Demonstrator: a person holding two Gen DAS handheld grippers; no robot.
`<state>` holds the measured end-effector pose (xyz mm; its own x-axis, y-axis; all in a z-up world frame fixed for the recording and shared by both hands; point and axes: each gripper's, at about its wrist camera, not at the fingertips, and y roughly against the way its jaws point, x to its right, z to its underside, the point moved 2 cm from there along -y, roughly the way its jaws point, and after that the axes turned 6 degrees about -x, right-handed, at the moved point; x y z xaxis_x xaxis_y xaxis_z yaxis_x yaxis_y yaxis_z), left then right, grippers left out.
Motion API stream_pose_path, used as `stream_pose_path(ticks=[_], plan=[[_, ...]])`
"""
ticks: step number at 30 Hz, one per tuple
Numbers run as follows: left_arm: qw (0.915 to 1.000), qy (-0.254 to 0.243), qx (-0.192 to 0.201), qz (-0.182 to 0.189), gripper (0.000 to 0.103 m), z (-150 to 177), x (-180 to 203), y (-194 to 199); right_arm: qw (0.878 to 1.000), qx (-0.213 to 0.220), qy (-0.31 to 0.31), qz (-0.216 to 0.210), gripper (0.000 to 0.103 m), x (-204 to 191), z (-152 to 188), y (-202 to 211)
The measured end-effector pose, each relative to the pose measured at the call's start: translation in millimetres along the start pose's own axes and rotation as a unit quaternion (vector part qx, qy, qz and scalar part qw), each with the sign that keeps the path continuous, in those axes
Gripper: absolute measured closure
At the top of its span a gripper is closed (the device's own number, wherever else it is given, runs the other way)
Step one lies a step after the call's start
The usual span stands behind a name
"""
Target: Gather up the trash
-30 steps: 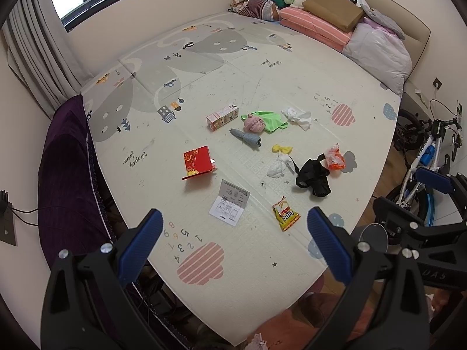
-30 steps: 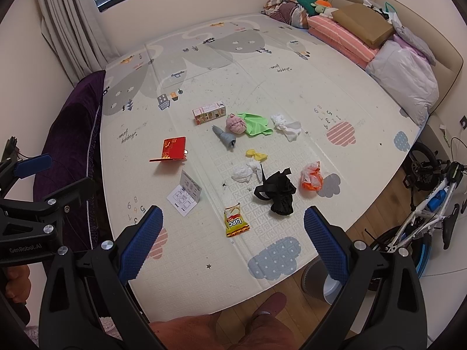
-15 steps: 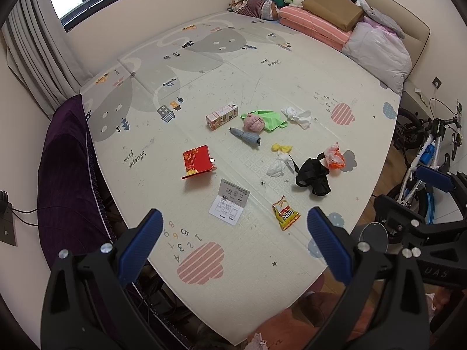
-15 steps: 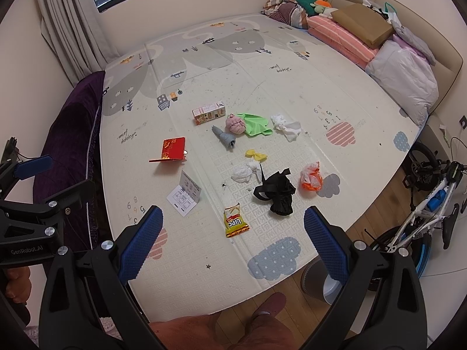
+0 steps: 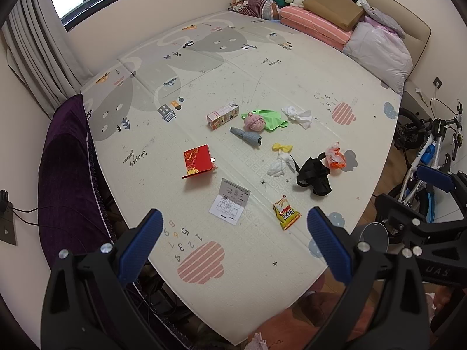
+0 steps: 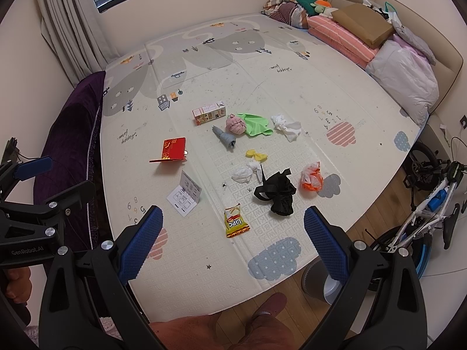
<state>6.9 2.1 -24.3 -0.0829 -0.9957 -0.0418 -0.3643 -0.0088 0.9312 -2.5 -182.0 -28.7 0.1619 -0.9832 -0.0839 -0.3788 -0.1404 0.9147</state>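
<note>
Trash lies scattered mid-mat: a yellow chip bag (image 5: 286, 213) (image 6: 235, 221), a black bag (image 5: 314, 175) (image 6: 277, 194), an orange wrapper (image 5: 335, 156) (image 6: 312, 178), white tissues (image 5: 280, 166) (image 6: 245, 173), a folded leaflet (image 5: 230, 201) (image 6: 185, 197), a red box (image 5: 198, 162) (image 6: 172, 150), a small carton (image 5: 222, 115) (image 6: 209, 113), a pink ball on a green cloth (image 5: 254, 122) (image 6: 235, 124). My left gripper (image 5: 233, 242) and right gripper (image 6: 232, 239) are both open and empty, held high above the mat's near edge.
A patterned play mat (image 5: 204, 58) covers the floor. A purple cloth (image 5: 64, 160) lies along its left edge. Pillows and bedding (image 5: 350, 29) are stacked at the far right. A bicycle (image 5: 429, 151) stands right. A round bin (image 6: 321, 283) sits off the mat's near corner.
</note>
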Motion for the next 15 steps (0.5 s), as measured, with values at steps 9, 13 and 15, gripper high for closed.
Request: stream_pose_path(ticks=[9,13,15], plan=[[1.0,0.0,-0.001,0.0,0.004,-0.4,0.1,0.1,1.0,0.0,0.0,0.0,0.009,-0.1,0.0,0.3],[1.0,0.0,-0.001,0.0,0.004,-0.5,0.2,0.1,1.0,0.001,0.0,0.0,0.009,-0.1,0.0,0.4],[1.0,0.0,-0.001,0.0,0.004,-0.5,0.1,0.1,1.0,0.0,-0.001,0.0,0.009,-0.5,0.0,0.2]])
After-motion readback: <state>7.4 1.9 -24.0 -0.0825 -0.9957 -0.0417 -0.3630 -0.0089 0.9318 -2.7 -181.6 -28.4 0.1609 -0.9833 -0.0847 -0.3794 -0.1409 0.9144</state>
